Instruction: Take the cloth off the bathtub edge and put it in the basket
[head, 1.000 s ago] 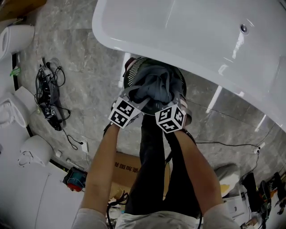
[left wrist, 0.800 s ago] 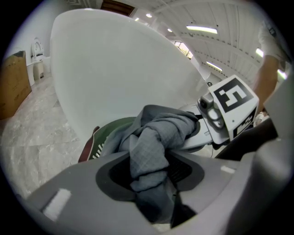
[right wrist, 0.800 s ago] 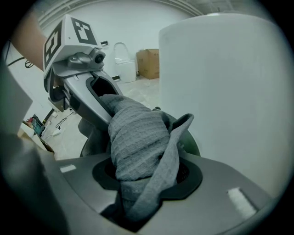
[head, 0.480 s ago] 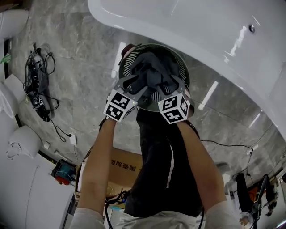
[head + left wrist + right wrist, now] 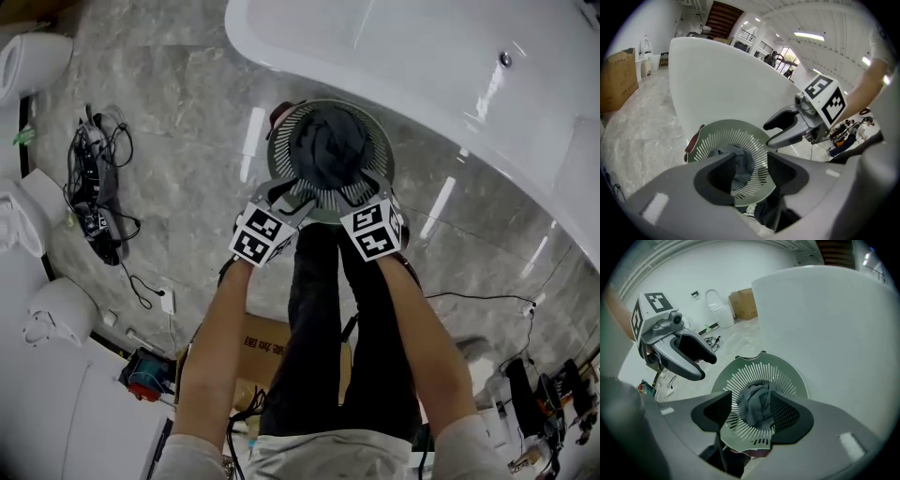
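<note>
So, the grey cloth [image 5: 328, 150] is bunched up inside the slotted round basket [image 5: 281, 131], which sits on the floor right beside the white bathtub [image 5: 422, 66]. Your left gripper [image 5: 747, 171] and right gripper [image 5: 752, 413] hover side by side just above the basket's near rim. Both have their jaws partly apart with nothing pinched. The cloth showing through each gap lies down in the basket.

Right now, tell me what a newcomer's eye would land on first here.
A dark grey cloth lies bunched in the round slatted basket on the marble floor, right beside the big white bathtub. Just above the basket's near rim hover the left gripper and right gripper, jaws apart, gripping nothing.
</note>
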The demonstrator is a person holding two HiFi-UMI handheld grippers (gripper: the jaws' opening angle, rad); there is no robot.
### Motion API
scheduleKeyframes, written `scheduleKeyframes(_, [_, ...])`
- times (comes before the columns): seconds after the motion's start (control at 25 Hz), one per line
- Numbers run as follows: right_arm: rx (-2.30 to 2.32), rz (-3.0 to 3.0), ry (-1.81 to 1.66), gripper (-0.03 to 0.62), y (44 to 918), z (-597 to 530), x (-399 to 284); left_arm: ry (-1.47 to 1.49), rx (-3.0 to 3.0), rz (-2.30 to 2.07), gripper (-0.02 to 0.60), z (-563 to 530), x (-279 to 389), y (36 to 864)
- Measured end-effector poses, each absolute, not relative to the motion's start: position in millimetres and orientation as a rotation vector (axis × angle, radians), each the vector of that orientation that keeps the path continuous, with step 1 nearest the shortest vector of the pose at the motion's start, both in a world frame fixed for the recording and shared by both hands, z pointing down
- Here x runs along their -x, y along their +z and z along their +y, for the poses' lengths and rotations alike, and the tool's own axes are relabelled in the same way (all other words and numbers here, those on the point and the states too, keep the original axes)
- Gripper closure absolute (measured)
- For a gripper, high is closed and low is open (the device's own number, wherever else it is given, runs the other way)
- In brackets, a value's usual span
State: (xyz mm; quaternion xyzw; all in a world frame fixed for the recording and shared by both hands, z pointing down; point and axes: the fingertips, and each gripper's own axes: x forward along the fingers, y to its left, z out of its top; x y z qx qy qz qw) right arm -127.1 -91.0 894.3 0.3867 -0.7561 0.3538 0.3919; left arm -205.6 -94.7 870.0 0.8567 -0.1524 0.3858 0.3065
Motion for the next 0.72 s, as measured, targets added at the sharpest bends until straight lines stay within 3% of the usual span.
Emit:
scheduleKeyframes(0.24, [-1.059,-1.901,0.975,0.362,837.0,-81.4,136.8,1.016,-2.301,-0.390,0.339,-88.4,211.5,813.4])
scheduleKeyframes(0.72, [-1.359,-1.911,1.108,0.362,664.0,-69.7,147.8,0.728,-2.169,-0.693,0.339,-79.9,237.8,672.0])
